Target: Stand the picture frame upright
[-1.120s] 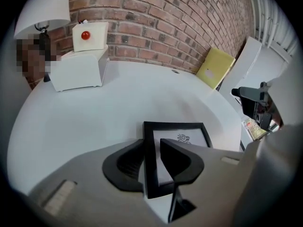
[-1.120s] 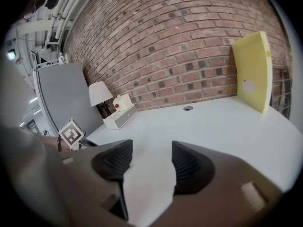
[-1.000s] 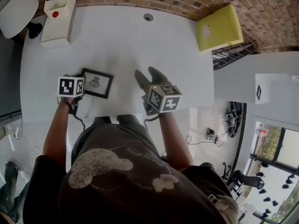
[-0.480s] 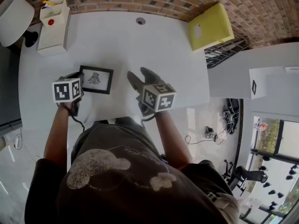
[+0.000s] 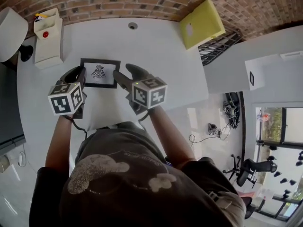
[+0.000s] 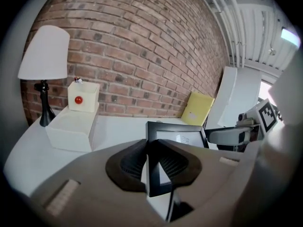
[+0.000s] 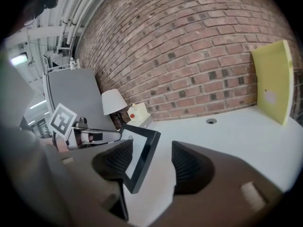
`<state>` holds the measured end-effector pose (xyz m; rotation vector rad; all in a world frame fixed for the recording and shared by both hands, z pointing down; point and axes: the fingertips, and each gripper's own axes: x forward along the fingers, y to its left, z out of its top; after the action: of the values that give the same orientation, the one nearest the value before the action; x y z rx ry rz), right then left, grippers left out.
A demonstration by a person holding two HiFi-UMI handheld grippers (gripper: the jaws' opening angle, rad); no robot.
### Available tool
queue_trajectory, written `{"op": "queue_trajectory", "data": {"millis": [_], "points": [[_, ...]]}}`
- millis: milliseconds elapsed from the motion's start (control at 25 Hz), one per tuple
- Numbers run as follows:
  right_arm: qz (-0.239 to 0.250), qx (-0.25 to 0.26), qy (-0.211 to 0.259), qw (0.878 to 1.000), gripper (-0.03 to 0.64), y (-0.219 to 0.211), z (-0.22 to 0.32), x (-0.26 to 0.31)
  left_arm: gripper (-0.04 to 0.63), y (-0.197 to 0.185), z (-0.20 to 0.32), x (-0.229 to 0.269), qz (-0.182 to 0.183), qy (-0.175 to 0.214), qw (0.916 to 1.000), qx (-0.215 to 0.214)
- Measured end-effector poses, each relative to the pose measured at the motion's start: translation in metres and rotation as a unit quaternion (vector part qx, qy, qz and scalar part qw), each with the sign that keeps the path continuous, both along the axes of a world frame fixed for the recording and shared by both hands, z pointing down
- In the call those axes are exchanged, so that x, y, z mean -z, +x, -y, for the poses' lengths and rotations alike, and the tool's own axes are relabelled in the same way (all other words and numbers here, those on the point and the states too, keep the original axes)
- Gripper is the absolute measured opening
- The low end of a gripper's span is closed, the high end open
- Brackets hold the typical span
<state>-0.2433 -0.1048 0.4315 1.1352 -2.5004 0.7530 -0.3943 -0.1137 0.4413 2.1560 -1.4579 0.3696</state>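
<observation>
A black picture frame [image 5: 99, 73] with a small dark drawing on white is lifted off the white table [image 5: 151, 51] and tilted up. My left gripper [image 5: 80, 75] is shut on the frame's left edge; in the left gripper view both pads clamp the frame [image 6: 177, 137] at the left gripper [image 6: 150, 161]. My right gripper [image 5: 126, 75] stands open around the frame's right edge. In the right gripper view the frame [image 7: 142, 150] lies close to the left pad, and the right gripper [image 7: 151, 162] has a clear gap on its other side.
A white box with a red button [image 5: 47, 37] and a white lamp [image 5: 9, 32] stand at the table's far left. A yellow board [image 5: 201, 22] leans on the brick wall at the far right. A cable hole [image 5: 133, 26] lies near the wall. The table's edge runs at the right.
The frame lay flat on the table; my left gripper has since risen with its left edge, tilting it up. My right gripper has moved left, up to the frame's right edge.
</observation>
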Motion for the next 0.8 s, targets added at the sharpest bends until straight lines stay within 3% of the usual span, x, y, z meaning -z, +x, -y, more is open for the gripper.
{"op": "queue_trajectory", "data": {"millis": [360,600,800], "points": [[-0.024,-0.01,0.031,0.999,0.122,-0.001,-0.007,0.015,0.081,0.01,-0.008,0.02,-0.016,0.047,0.9986,-0.017],[-0.065,-0.007,0.057,0.996,0.11,0.013,-0.002,0.018,0.088,0.025,-0.009,0.014,-0.029,0.047,0.9973,-0.048],[-0.112,-0.003,0.093,0.989,0.102,0.052,0.01,0.023,0.089,0.068,-0.005,0.016,0.001,0.023,0.9941,-0.106]]}}
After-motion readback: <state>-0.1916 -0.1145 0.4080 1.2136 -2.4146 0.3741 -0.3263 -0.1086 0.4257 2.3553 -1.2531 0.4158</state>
